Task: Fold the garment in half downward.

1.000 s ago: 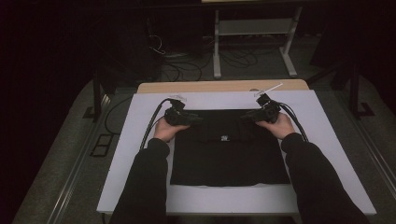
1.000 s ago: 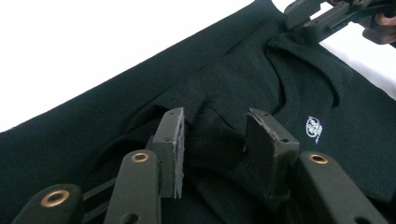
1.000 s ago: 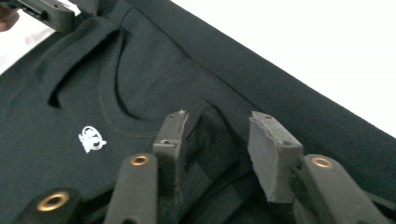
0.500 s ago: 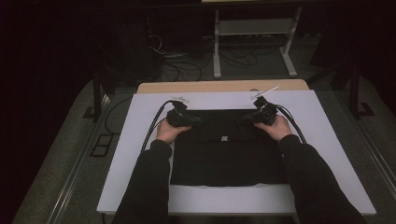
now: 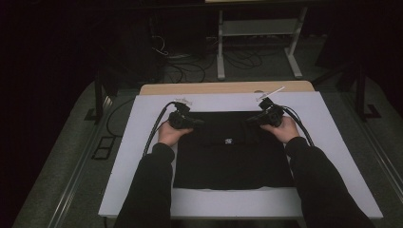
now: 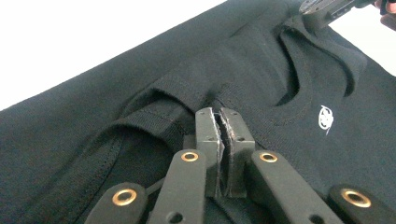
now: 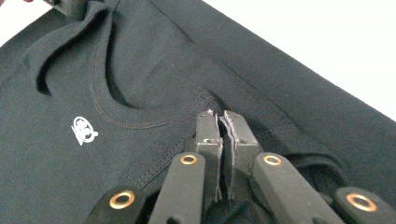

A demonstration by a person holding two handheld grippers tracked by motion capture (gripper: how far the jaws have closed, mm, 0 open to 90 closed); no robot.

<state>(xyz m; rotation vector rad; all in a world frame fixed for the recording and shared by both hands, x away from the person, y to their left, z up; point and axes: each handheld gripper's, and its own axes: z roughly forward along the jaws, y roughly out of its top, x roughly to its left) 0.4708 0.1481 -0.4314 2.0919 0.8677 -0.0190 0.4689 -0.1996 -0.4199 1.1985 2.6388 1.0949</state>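
A black shirt with a small white logo lies flat on a white board. My left gripper sits at the shirt's far left, by the collar. Its jaws have just been closing and now pinch the ribbed collar fabric, seen close up in the left gripper view. My right gripper mirrors it at the far right. Its jaws have also just been closing and are shut on the collar rib in the right gripper view. Each hand's cable trails outward.
The white board rests on a wooden table. Bare white margins run along the shirt's left, right and near sides. Beyond the table stand a metal frame and loose floor cables in the dark.
Both hands have stayed at the shirt's far corners. The fabric near the collar looks slightly more bunched between the two grippers than before.
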